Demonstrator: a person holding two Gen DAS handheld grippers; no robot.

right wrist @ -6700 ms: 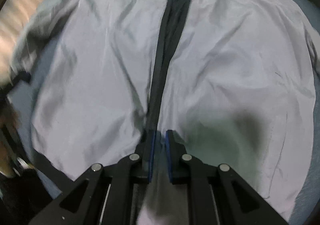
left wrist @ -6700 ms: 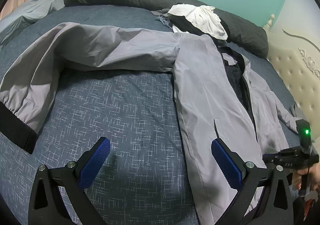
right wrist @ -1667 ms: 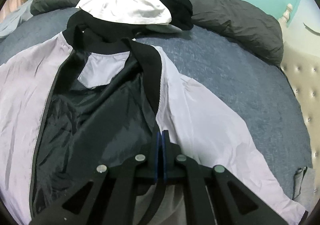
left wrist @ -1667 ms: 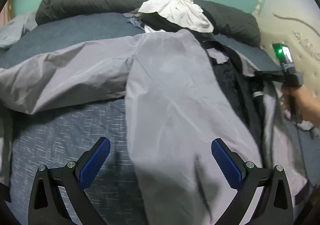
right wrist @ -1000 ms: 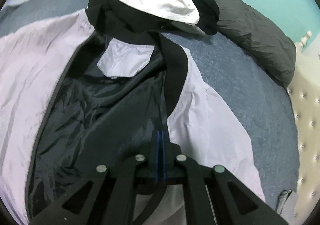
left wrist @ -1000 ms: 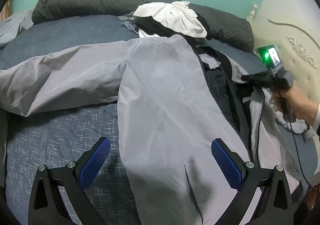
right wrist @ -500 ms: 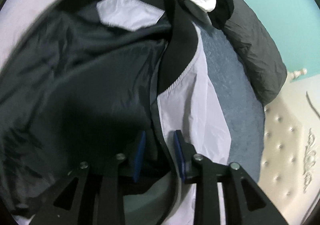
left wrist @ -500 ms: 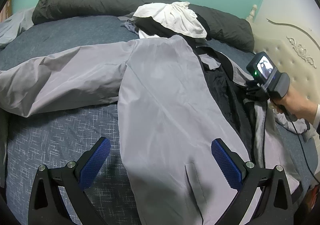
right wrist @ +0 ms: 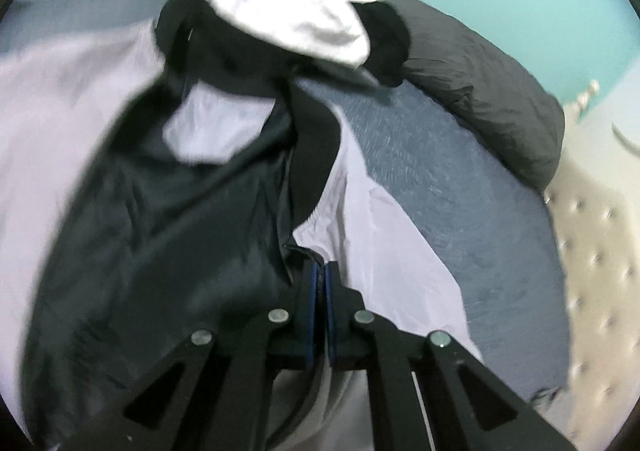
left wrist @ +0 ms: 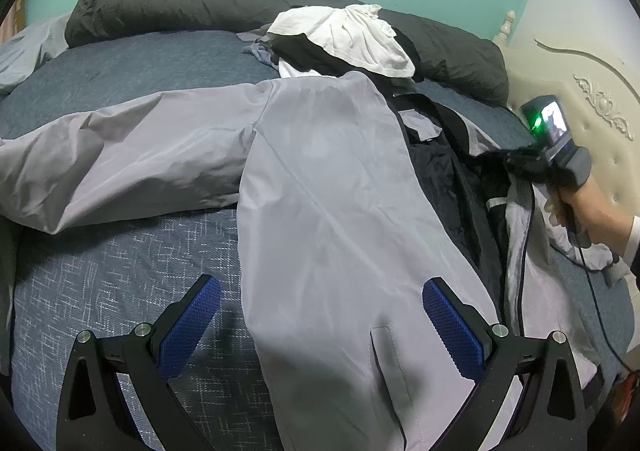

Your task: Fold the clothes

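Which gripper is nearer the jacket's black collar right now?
Right. The right gripper is shut on the jacket's front edge just below the black collar; the left gripper hangs open near the hem.

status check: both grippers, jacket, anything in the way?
Left gripper open over jacket, holding nothing. Right gripper shut on jacket's front edge. Jacket open, lining up, unfolded. White garment piled at collar.
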